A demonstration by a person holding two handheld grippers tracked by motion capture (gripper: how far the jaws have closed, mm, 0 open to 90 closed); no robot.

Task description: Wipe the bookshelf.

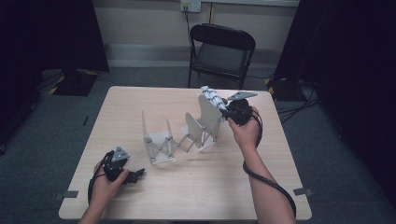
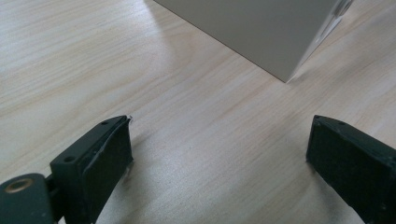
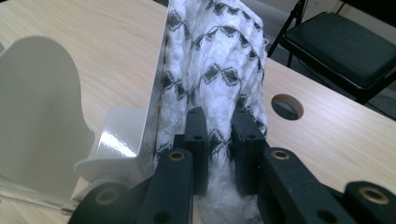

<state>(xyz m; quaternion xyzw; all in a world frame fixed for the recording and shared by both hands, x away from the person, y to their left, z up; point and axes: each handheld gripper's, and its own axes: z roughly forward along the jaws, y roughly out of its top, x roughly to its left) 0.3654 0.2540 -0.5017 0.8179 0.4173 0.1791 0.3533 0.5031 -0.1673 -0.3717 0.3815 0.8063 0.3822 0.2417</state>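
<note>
Right gripper [image 3: 219, 154] had its jaws clamped on the sock [image 3: 212, 70], held against the top of the rack's [image 1: 182, 135] end panel, farthest from the left gripper [image 2: 217, 163]. Sock looked partly on, not seated (judgement). Left gripper sat near the rack, jaws wide, empty.

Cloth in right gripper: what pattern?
White cloth with black zigzag and diamond rows; clearest in the right gripper view.
</note>
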